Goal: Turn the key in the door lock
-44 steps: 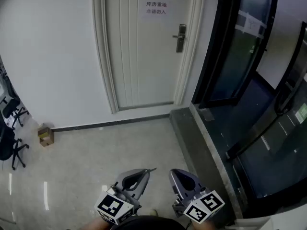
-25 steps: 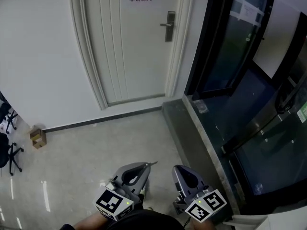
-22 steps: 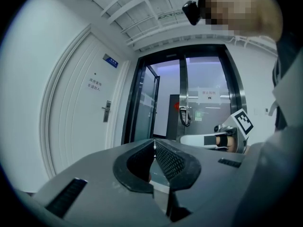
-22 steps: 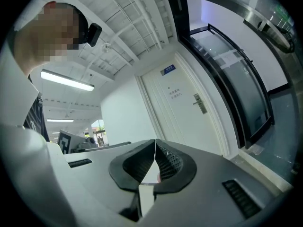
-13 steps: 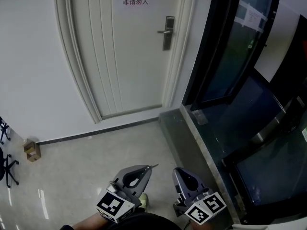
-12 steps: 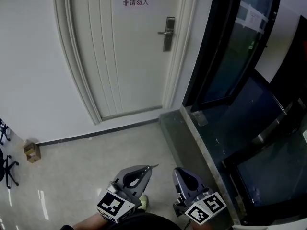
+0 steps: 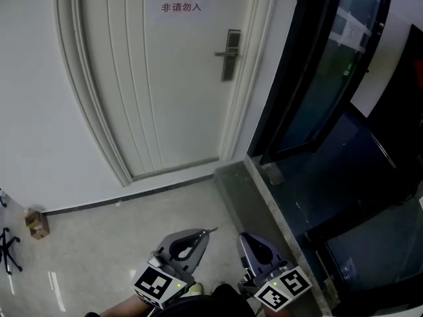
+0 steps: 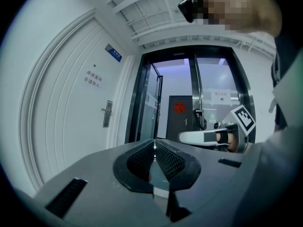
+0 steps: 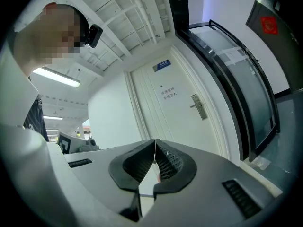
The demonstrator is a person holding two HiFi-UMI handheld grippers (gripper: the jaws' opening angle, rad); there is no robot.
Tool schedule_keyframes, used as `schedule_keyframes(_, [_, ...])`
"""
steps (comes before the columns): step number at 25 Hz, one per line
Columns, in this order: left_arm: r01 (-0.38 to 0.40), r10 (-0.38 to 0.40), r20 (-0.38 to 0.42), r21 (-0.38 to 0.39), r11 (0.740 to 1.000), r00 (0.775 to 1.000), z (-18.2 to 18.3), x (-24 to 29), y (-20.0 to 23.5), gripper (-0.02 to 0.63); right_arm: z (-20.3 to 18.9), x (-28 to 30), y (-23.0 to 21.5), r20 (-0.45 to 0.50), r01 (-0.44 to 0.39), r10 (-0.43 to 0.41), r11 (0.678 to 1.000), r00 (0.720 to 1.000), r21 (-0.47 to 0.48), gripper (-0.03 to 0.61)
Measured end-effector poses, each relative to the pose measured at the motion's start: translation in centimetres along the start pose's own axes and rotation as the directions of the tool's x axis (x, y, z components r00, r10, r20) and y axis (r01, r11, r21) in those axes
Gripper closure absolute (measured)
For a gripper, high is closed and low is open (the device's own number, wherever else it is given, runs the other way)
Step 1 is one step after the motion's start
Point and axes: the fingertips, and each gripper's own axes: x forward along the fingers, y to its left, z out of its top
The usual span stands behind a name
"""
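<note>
Head view: at the bottom edge, the left gripper [image 7: 200,235] and the right gripper [image 7: 246,238] hang side by side above a pale tiled floor [image 7: 99,243], each with its marker cube nearest the camera. The left gripper's fingers are pressed together on a thin key [image 7: 210,230], whose tip pokes out past them, up and to the right. The left gripper view shows it edge-on as a bright line between the ribbed pads. The right gripper's fingers are closed on each other with nothing between them, as the right gripper view shows.

Just beyond the right gripper, a grey stone sill [image 7: 261,200] runs along the foot of a dark-framed glass door [image 7: 310,78]. A small cardboard box [image 7: 36,223] sits at the left against the white wall [image 7: 33,111].

Farthest off stands the white panelled door [image 7: 172,78], closed in its frame. Its metal lock plate [image 7: 230,55], with a lever handle, sits at the door's right edge, and a notice [image 7: 182,0] in red characters hangs above and to the left of it. The lock is well apart from both grippers and from the key.
</note>
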Motion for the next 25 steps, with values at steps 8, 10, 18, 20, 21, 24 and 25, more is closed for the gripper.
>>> schedule_keyframes(8, [0.000,0.000,-0.011,-0.006,1.000,1.000,-0.3,5.1,2.8,0.604,0.5,3.5,-4.6,-0.011,-0.005,0.006,1.000,1.000,0.010,0.563])
schedule_keyframes(10, [-0.009,0.009,-0.011,-0.004,1.000,1.000,-0.2,7.0,3.7,0.604,0.9,4.8,-6.2,-0.013,-0.017,0.017,1.000,1.000,0.012,0.563])
schedule_keyframes(18, [-0.057,0.057,-0.003,0.002,0.998,0.998,2.0,15.9,8.0,0.604,4.6,10.8,-13.5,-0.036,-0.073,0.073,0.997,0.997,0.009,0.563])
schedule_keyframes(20, [-0.067,0.067,0.000,0.002,0.998,0.998,2.7,18.3,8.8,0.604,5.7,12.2,-15.6,-0.038,-0.084,0.084,0.996,0.996,0.011,0.563])
schedule_keyframes(21, [-0.072,0.072,0.002,0.003,0.997,0.997,3.0,19.6,9.2,0.604,6.2,12.9,-16.7,-0.040,-0.090,0.091,0.996,0.995,0.011,0.563])
schedule_keyframes(24, [-0.094,0.093,0.006,0.013,0.996,0.996,3.6,23.0,10.6,0.604,7.5,14.6,-19.6,-0.039,-0.116,0.117,0.993,0.992,0.008,0.563])
schedule_keyframes(25, [-0.102,0.102,0.006,0.020,0.995,0.995,3.7,24.1,11.0,0.604,8.0,15.1,-20.5,-0.037,-0.124,0.124,0.992,0.992,0.007,0.563])
